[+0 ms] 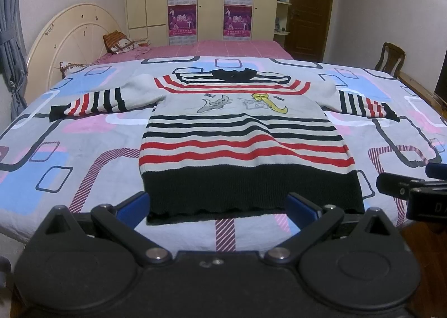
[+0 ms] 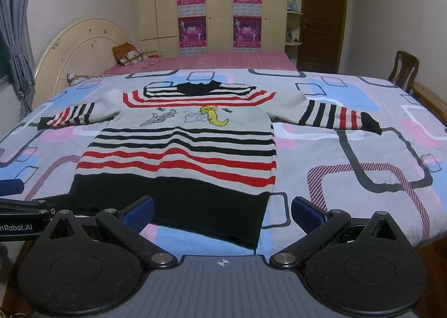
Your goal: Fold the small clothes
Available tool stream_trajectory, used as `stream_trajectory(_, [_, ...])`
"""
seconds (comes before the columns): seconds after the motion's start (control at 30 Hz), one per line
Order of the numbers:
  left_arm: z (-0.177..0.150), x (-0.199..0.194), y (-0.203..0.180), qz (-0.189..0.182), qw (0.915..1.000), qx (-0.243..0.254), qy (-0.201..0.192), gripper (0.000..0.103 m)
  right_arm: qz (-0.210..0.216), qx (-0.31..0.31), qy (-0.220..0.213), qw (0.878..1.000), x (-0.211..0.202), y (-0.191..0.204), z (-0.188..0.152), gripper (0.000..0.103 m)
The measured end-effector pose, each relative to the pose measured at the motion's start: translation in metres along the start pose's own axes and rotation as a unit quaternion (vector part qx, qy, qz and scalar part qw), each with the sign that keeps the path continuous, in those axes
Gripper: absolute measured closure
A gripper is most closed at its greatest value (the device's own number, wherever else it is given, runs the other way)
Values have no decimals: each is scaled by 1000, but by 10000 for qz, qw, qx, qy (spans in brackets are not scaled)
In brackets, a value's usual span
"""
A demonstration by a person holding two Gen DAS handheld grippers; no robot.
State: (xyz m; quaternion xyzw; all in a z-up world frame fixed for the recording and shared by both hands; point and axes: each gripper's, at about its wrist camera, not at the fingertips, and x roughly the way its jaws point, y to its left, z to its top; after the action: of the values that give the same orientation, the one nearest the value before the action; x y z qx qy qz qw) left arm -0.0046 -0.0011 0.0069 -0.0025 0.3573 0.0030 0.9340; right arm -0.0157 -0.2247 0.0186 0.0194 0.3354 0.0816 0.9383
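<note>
Sweater (image 1: 240, 133) spread flat, front up, on the bed (image 1: 83, 161), sleeves out to both sides, black hem nearest: laid ready for a first fold, none yet made. Left gripper (image 1: 218, 207) and right gripper (image 2: 222, 213) both spread wide, empty, poised just short of the hem, probably to pinch it.
</note>
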Motion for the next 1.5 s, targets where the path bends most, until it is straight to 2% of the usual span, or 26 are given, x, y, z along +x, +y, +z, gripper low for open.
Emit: stream_trajectory(1.5, [-1,-1,0,-1,10000,-19,-30,0,13,-14,-15,10000,0,3,3,0])
